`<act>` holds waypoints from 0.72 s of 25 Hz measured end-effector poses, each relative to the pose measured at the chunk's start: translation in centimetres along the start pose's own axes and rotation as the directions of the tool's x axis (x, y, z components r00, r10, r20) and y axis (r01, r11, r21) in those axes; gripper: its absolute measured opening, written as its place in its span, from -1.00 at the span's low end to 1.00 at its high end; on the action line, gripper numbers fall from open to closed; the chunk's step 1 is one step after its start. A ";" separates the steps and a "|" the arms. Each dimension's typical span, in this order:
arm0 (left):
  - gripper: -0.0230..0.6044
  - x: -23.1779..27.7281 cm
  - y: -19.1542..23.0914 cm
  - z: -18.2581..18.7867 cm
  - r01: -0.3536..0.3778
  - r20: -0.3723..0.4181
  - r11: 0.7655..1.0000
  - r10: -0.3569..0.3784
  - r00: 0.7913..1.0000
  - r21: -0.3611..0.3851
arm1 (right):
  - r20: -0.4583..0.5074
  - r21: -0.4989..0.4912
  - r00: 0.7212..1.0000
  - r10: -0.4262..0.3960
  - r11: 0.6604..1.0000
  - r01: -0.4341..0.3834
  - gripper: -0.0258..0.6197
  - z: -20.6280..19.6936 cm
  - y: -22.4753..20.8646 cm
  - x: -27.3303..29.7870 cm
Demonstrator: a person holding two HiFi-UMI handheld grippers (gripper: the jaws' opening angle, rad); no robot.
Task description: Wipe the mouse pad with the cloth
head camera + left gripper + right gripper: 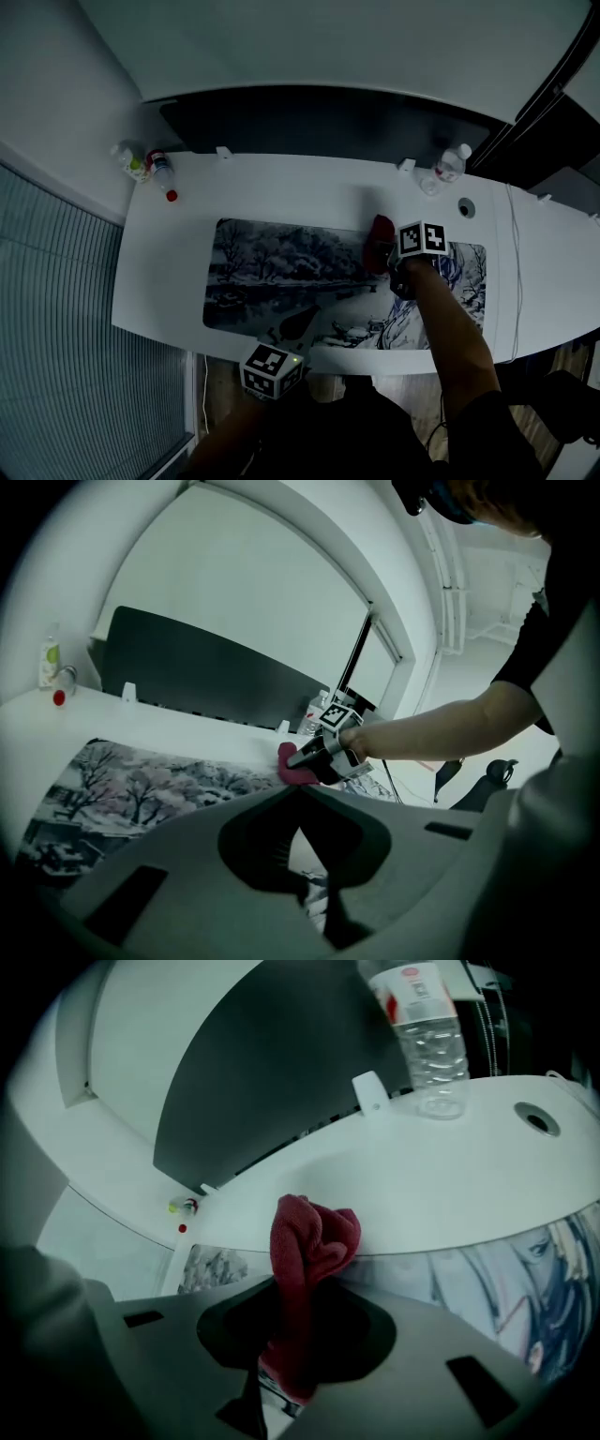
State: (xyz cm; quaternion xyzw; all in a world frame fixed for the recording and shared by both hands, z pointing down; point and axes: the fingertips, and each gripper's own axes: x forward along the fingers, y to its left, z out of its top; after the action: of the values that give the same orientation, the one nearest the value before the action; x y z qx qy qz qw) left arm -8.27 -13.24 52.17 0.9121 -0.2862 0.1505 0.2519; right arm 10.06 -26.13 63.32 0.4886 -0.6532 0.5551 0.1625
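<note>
From cloth [380, 236]: mouse pad [281, 272] lies open toward 9 o'clock; water bottle [450, 165] at 1, small bottles [150, 169] at 10.

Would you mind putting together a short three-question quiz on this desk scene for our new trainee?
1. Multiple choice: what do the right tongs grip?
A) a computer mouse
B) a crumpled dark red cloth
C) nothing

2. True or false: the clear plastic water bottle lies on its side on the long printed mouse pad.

3. Fill in: nothing sits between the jaws of the ___ tongs.

Key
1. B.
2. False: it stands upright on the white desk, beyond the pad's far edge.
3. Left: the left tongs are empty, held at the desk's near edge.
</note>
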 end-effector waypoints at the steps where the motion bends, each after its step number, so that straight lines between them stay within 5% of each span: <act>1: -0.91 -0.7 0.7 0.0 -0.010 0.004 1.000 0.010 1.000 -0.008 | -0.005 -0.008 1.000 0.006 1.000 -0.006 -0.58 0.0 1.1 0.9; 18: -0.91 -11.6 13.4 -1.7 -0.133 0.003 0.987 0.134 0.991 -0.089 | -0.094 -0.153 0.987 0.127 0.978 -0.140 -0.58 -0.8 21.8 15.9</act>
State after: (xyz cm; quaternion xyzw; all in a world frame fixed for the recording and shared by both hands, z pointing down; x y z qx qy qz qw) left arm -25.67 -16.62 53.76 0.8795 -0.3543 0.1502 0.2800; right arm -15.57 -34.71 63.22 0.4054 -0.7194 0.5310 0.1904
